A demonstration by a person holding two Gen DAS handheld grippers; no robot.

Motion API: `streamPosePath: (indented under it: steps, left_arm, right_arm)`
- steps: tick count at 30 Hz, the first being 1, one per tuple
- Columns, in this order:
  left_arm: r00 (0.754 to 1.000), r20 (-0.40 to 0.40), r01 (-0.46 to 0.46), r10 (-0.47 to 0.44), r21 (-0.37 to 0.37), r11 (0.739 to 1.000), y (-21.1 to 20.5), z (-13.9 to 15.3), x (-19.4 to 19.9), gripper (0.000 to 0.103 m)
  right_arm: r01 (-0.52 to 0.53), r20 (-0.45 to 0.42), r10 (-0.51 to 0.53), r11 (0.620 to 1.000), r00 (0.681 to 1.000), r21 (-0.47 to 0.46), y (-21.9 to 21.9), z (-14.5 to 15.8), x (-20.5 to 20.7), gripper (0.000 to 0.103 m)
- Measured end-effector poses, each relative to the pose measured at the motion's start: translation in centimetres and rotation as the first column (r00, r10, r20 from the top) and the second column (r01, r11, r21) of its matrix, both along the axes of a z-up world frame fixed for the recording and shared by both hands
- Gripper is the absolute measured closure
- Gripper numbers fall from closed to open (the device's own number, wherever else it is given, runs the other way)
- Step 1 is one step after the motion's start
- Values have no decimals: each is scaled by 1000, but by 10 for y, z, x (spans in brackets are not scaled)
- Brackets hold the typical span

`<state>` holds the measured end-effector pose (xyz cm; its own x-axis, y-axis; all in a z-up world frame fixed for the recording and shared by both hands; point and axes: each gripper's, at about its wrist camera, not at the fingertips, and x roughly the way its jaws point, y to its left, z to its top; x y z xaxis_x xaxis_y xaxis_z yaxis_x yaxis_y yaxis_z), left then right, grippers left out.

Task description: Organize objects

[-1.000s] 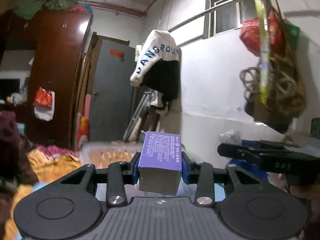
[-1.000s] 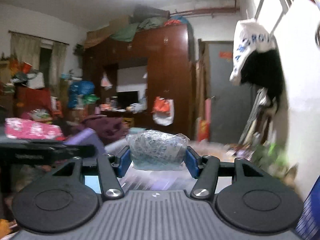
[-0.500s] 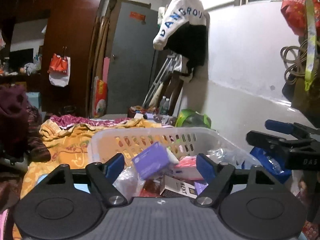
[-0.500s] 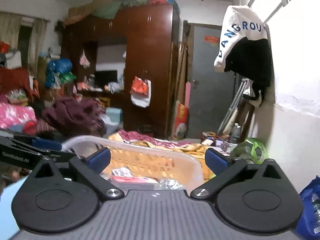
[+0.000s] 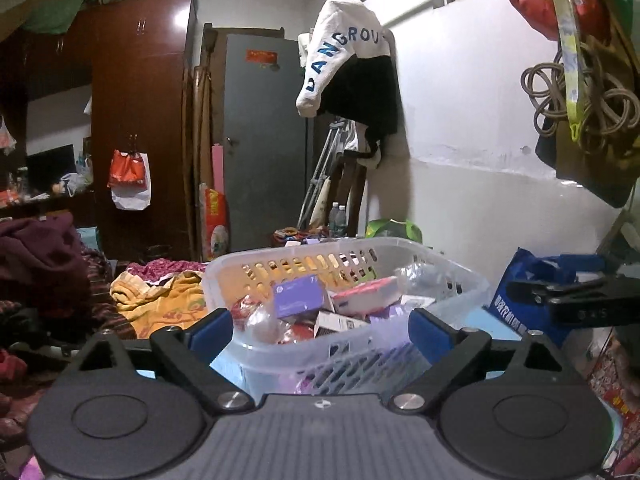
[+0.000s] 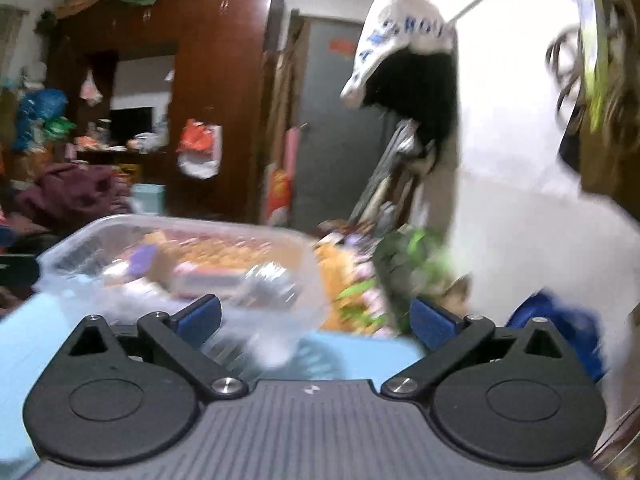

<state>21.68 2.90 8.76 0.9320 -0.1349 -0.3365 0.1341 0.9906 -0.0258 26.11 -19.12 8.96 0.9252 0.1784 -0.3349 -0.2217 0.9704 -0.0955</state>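
Observation:
A translucent plastic basket (image 5: 460, 276) filled with several boxes and packets stands just beyond my left gripper (image 5: 320, 330). Its jaws are opening, and nothing is between them. A purple box (image 5: 298, 294) lies on top of the pile inside the basket. My right gripper (image 6: 316, 320) is open and empty, with the basket (image 6: 180, 222) ahead and to its left. A crinkled clear bag (image 6: 268, 280) lies at the basket's near right corner. The right wrist view is blurred. In the left wrist view, the right gripper (image 5: 560, 292) reaches in from the right edge.
The basket stands on a light blue surface (image 6: 24, 340). A blue bag (image 5: 520, 280) and a white wall are to the right. A yellow blanket (image 5: 160, 300) and dark clothes lie to the left. A brown wardrobe (image 5: 140, 120) and a grey door stand behind.
Both grippers have opened. The purple box left the left gripper and now lies in the basket. The clear bag left the right gripper. Both views tipped down toward the basket.

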Motion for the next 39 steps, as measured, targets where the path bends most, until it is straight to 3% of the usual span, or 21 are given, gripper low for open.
streamPosePath:
  steps: [4, 17, 39]
  left_arm:
    - [1000, -26, -18, 18, 15, 1000, -2, -4, -1, 7]
    - [999, -38, -22, 23, 32, 999, -9, -14, -10, 7]
    - [998, -48, -48, 49, 28, 998, -9, -16, -11, 7]
  right_arm:
    - [-59, -35, 61, 997, 998, 51, -10, -3, -5, 0]
    - [-127, 13, 127, 987, 992, 100, -3, -4, -28, 0]
    - [-137, 16, 136, 987, 991, 81, 2, -7, -31, 0]
